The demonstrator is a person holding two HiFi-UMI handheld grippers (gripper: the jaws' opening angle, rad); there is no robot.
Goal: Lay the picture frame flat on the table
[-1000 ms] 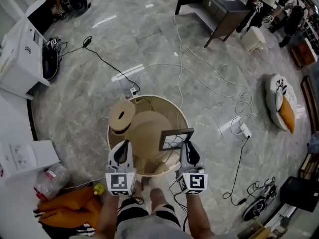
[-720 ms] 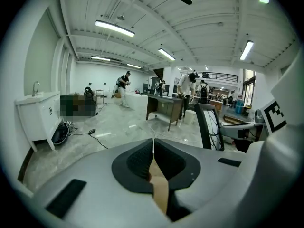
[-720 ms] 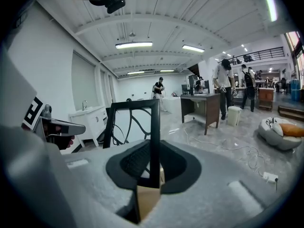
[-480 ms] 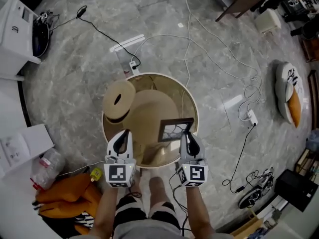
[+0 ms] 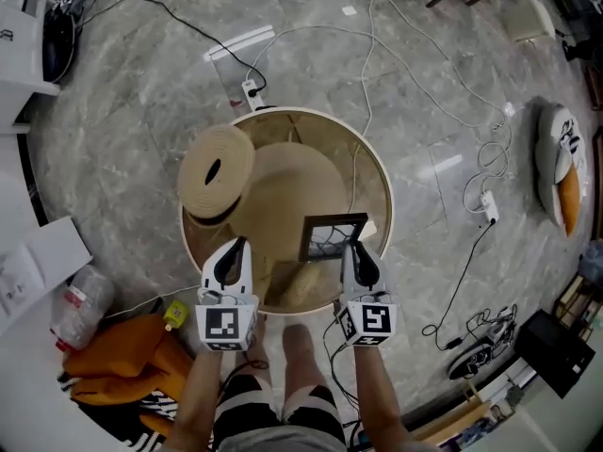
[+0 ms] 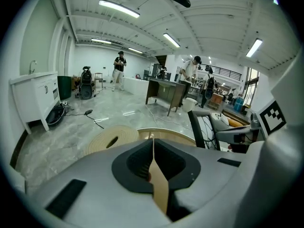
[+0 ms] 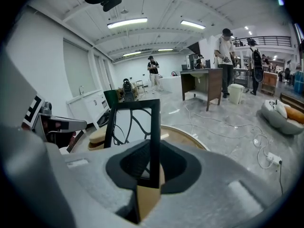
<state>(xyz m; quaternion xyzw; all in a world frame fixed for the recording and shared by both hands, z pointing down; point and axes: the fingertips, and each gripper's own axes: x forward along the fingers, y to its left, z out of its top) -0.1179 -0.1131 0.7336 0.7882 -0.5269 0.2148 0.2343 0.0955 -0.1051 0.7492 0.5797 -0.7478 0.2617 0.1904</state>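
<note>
Standing on edge over the near right part of the round worktop, the picture frame is gripped at its lower right corner by the right hand-held gripper, whose jaws are clamped on the dark bar. The left hand-held gripper is held level beside it, well apart, jaws pressed together with nothing between. Both forearms are extended forward, roughly parallel. Two straw hats are noted left of the frame.

Left gripper jaws pressed together, empty. Past them: hat on left, table rim centre, frame standing upright on right.
</note>
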